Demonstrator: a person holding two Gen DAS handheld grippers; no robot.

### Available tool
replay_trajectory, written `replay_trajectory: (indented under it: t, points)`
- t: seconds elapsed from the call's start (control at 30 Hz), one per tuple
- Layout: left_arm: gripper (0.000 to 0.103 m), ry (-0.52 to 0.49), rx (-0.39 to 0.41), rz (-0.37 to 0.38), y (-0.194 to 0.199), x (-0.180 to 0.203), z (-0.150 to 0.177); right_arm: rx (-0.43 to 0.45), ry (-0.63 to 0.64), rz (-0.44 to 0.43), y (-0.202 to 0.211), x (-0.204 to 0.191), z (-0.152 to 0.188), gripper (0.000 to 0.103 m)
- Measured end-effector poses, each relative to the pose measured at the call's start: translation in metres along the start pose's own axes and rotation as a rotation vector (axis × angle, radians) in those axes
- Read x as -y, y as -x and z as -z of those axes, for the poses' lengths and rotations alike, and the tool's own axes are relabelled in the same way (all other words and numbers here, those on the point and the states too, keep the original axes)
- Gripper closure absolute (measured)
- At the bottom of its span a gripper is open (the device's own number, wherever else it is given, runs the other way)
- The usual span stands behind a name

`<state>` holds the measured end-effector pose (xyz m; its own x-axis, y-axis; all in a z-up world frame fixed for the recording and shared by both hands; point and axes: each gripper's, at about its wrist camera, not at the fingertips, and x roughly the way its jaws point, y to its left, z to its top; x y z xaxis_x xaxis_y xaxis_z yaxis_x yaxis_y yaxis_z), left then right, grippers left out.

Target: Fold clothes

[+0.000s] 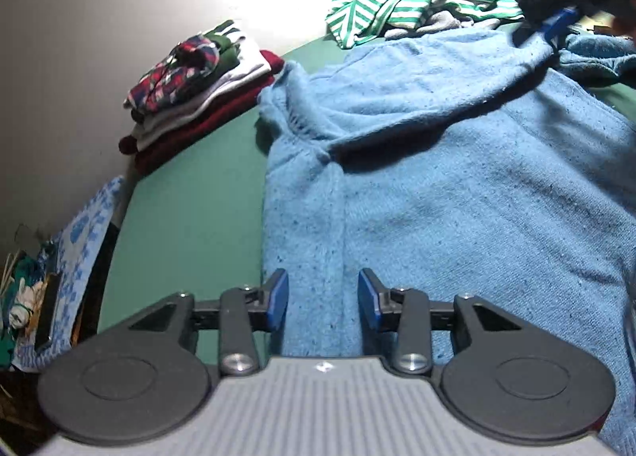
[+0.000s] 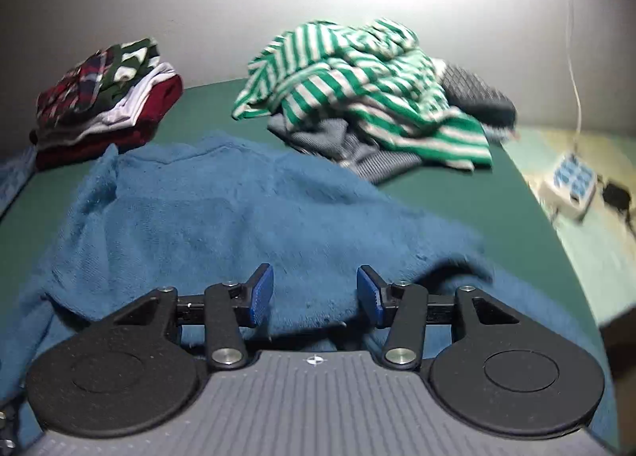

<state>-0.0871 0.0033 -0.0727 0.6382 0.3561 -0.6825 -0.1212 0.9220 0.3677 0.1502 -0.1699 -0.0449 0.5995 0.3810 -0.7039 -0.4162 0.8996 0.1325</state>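
Blue-padded fingers of the left gripper [image 1: 322,299] are standing spread apart just above the near part of the blue sweater [image 1: 457,186], with nothing between them, a knitted seam of the sweater running up from the gap. Likewise the right gripper [image 2: 315,295] is hanging with its jaws spread over a raised fold of the same sweater [image 2: 238,217], gripping nothing; in the left wrist view it is showing as a dark blurred shape [image 1: 556,25] at the sweater's far right part, and whether it is touching the cloth there cannot be told. Covering most of the near and middle of the green worktop [image 1: 190,217], the sweater is lying partly folded, one flap turned over onto its body. Farther back, at the far left corner of the worktop, a stack of folded clothes [image 2: 107,102] is sitting, dark red at the bottom, white in the middle, plaid and green on top. Toward the far right edge, a crumpled green-and-white striped garment [image 2: 357,94] is lying heaped over grey knitwear [image 2: 349,150]. Beyond the right edge, a white power strip [image 2: 572,186] is resting on a pale surface. No readable writing is showing anywhere.
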Motion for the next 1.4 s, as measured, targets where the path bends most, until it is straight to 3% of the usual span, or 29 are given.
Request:
replay_trajectory:
  t: [0.2,0.3,0.37,0.47,0.5,0.57,0.67,0.83,0.97,1.1,1.2,1.3,1.33,1.4]
  points:
    - [0.062,0.008,-0.011,0.019,-0.005,0.000,-0.006,0.040,-0.204,0.011,-0.008,0.024,0.002,0.051]
    - [0.062,0.018,-0.018,0.013,-0.006,0.001,-0.008,0.053,-0.275,-0.025,-0.024,0.026,-0.004,0.049]
    - [0.055,0.021,-0.023,-0.003,-0.006,0.000,-0.008,0.036,-0.277,0.000,-0.037,0.027,-0.007,0.051]
    - [0.053,0.038,-0.036,-0.031,-0.005,-0.004,-0.008,0.042,-0.275,0.025,-0.042,0.028,-0.013,0.074]
    - [0.053,0.047,-0.043,-0.038,-0.004,-0.006,-0.006,0.067,-0.270,0.013,-0.036,0.028,-0.017,0.085]
    - [0.053,0.063,-0.061,-0.042,-0.004,-0.010,-0.003,0.117,-0.260,-0.011,-0.025,0.027,-0.024,0.090]
    - [0.053,0.077,-0.073,-0.038,-0.001,-0.010,0.000,0.229,-0.203,-0.044,0.000,0.022,-0.038,0.091]
    - [0.052,0.126,-0.079,0.038,0.005,-0.004,-0.006,0.419,-0.108,0.022,0.028,0.022,-0.058,0.092]
    - [0.051,0.110,-0.073,0.071,0.009,0.016,-0.012,0.352,-0.058,0.146,-0.001,0.033,-0.055,0.092]
    - [0.050,0.076,-0.075,0.079,0.014,0.031,-0.010,0.136,-0.068,0.207,-0.040,0.047,-0.035,0.091]
    - [0.049,0.087,-0.080,0.074,0.015,0.030,-0.009,0.121,-0.126,0.194,-0.028,0.057,-0.021,0.086]
    - [0.047,0.108,-0.091,0.059,0.015,0.027,-0.009,0.166,-0.178,0.179,0.002,0.053,-0.013,0.067]
    - [0.047,0.113,-0.092,0.049,0.017,0.026,-0.009,0.191,-0.193,0.165,0.013,0.049,-0.009,0.067]
    - [0.046,0.125,-0.091,0.038,0.019,0.024,-0.009,0.215,-0.139,0.058,0.028,0.025,-0.004,0.067]
